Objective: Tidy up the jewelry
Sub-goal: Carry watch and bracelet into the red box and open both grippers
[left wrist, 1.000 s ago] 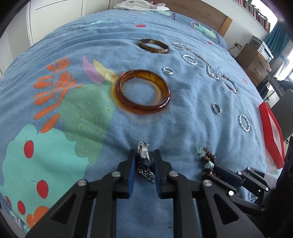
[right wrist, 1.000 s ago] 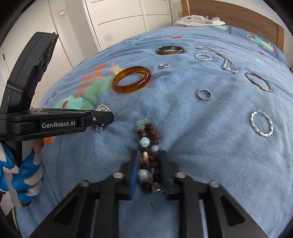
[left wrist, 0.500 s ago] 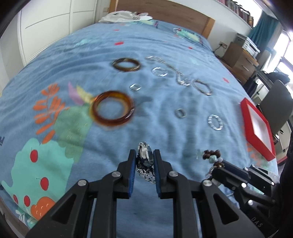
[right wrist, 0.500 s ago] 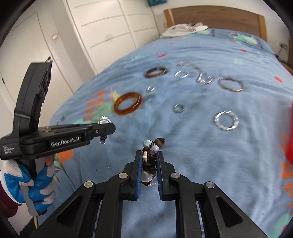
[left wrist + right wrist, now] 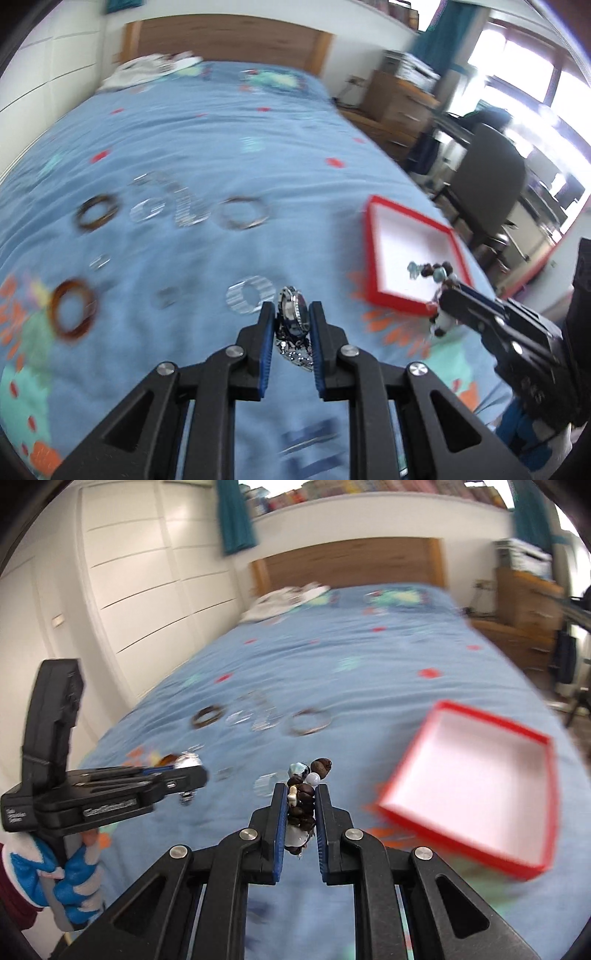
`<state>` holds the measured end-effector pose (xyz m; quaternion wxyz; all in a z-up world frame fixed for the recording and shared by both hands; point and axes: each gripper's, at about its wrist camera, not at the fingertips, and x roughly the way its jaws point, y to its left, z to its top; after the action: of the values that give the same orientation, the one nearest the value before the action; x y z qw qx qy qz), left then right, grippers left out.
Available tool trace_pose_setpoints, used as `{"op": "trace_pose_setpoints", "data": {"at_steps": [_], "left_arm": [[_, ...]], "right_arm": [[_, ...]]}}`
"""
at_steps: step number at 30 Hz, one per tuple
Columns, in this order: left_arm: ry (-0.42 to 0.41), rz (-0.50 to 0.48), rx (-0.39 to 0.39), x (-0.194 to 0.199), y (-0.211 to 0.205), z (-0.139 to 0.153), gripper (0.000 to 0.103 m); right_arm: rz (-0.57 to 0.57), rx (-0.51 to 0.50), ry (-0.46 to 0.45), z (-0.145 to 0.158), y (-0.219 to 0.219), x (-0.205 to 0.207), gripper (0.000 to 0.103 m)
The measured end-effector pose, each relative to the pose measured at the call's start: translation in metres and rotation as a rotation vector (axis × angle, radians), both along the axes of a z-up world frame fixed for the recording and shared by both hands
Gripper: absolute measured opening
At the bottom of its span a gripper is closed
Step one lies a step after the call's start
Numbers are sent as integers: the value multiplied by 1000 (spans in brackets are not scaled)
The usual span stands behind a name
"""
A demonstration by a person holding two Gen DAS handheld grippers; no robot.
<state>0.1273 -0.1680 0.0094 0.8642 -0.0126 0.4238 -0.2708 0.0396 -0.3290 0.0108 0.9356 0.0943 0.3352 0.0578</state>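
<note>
Black left tongs [image 5: 291, 321] | grip watch [image 5: 293, 317] | lettering blurred, unreadable

Bed [image 5: 221, 155]: fills the middle of both views, headboard [image 5: 229, 40] at the top.
Box [image 5: 410, 251]: on the bed, right of centre.
Bangles and rings [image 5: 162, 214]: lying on the bed, left of the box.
Watch [image 5: 293, 319]: bottom centre, left wrist view, between the left gripper [image 5: 291, 325] fingers.
Bead bracelet [image 5: 303, 797]: bottom centre, right wrist view, between the right gripper [image 5: 300, 805] fingers.
Wardrobe [image 5: 140, 590]: left of the bed.
Dresser [image 5: 528, 602]: upper right.
</note>
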Motion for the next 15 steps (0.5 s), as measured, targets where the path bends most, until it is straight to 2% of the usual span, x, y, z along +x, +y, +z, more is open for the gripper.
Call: {"op": "trace_pose_setpoints", "data": {"at_steps": [3,7,10,15], "left_arm": [[-2,-73,-14,7,-50,4,17],[3,-149,-11,16,-112,-2,17],[21,-197,5,23,-154,-14,17],[66,-240,57,36,-205,-48,17]], "right_arm": [[-98,-32,8,1,-52,1,14],[-178,-61,49,-13,-101,7,14],[-217,-62,96,-34,-132,12,14],[-232,-60,163,-68,-157,19,14]]}}
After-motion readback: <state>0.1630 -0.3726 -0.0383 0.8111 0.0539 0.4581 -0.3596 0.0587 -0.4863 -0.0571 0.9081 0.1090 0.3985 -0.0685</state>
